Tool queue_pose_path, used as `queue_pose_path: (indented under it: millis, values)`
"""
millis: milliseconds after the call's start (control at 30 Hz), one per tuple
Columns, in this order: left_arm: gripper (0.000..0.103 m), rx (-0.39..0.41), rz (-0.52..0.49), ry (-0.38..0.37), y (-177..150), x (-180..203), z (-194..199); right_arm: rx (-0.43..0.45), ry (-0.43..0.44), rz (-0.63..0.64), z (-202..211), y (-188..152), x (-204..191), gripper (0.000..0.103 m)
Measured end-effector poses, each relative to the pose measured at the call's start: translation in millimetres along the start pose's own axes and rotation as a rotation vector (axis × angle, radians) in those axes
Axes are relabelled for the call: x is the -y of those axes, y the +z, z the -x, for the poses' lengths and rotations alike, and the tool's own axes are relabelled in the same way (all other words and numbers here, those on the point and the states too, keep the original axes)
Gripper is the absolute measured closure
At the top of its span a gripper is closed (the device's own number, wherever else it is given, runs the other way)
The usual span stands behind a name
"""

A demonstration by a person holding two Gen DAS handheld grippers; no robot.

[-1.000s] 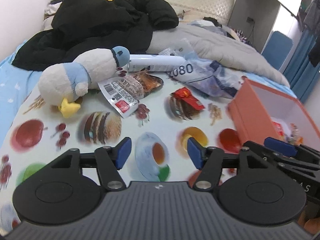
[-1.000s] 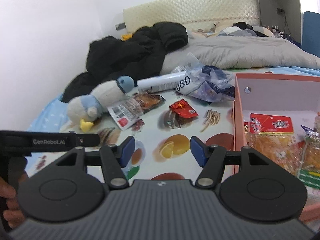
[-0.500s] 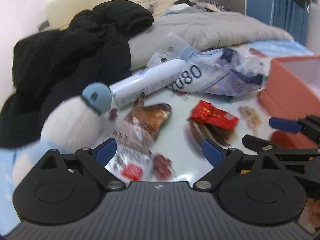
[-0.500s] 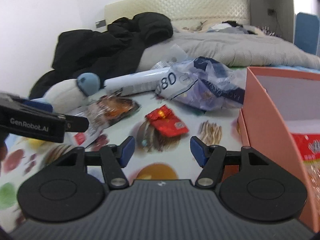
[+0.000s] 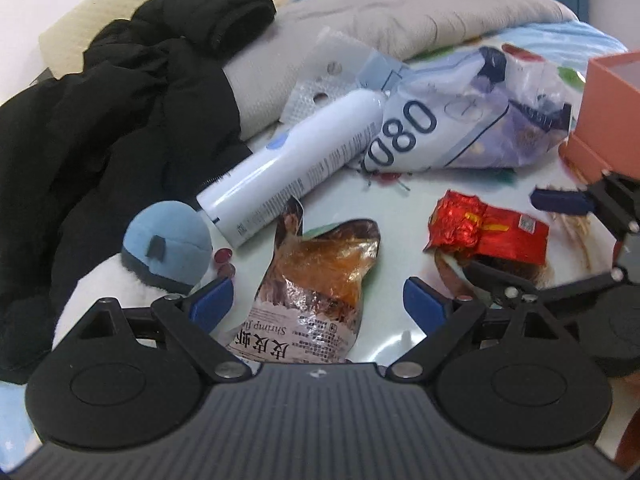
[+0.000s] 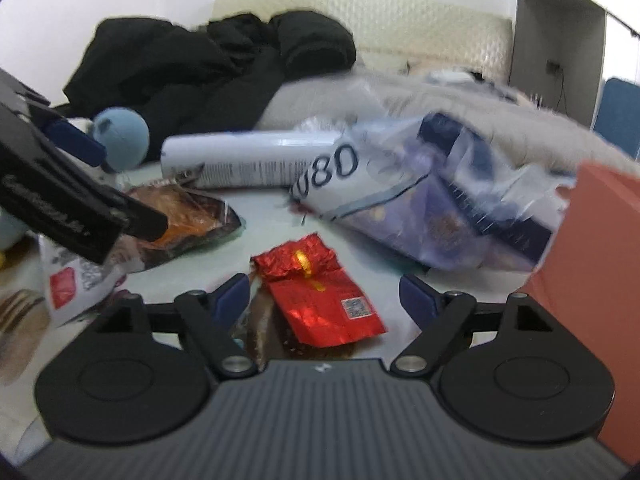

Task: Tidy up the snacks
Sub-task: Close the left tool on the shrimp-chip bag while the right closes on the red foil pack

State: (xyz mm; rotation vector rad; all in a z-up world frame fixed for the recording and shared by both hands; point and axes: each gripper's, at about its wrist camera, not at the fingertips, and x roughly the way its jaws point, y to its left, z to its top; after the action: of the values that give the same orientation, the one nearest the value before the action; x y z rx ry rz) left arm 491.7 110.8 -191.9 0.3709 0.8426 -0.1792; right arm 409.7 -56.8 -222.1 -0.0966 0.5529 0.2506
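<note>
A clear shrimp snack bag (image 5: 320, 276) lies on the fruit-print cloth, its near end between the blue pads of my left gripper (image 5: 318, 305), which stands open and low over it without touching. A red foil packet (image 6: 320, 296) lies between the pads of my right gripper (image 6: 325, 298), whose jaws are opening with the pads apart from the foil. The same red packet (image 5: 488, 232) shows in the left wrist view, with the right gripper's fingers (image 5: 560, 202) beside it. The orange box (image 6: 592, 264) stands at the right edge.
A white spray can (image 5: 296, 164) and a crumpled "080" plastic bag (image 5: 460, 124) lie just behind the snacks. A blue-capped plush toy (image 5: 168, 240) sits left of the shrimp bag. A black jacket (image 5: 120, 120) and a grey duvet (image 5: 400, 12) fill the back.
Both grippers have moved forward and down onto the snacks, and both jaws stand wider. The left gripper has rolled. The orange box has slid to the right edge of both views.
</note>
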Motion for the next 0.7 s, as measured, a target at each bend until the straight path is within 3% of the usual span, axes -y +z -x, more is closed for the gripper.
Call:
queue_pose_path:
  millis: [167,267,367,433,700]
  values:
    - [0.011,-0.036,-0.021,0.017,-6,-4,-20,-0.052,-0.001,0.006,-21,8,-6,0.020]
    - [0.021,-0.059,-0.029,0.025,-9,-4,-27,-0.067,-0.007,0.012,-26,9,-9,0.021]
    - [0.031,-0.062,-0.029,0.031,-14,-2,-28,-0.065,0.007,0.006,-23,7,-8,0.038]
    - [0.038,-0.059,-0.016,0.027,-15,-2,-24,-0.064,0.005,0.007,-21,7,-9,0.039]
    - [0.041,-0.074,0.098,0.018,-26,9,11,-0.076,0.009,0.025,4,-2,-15,0.042]
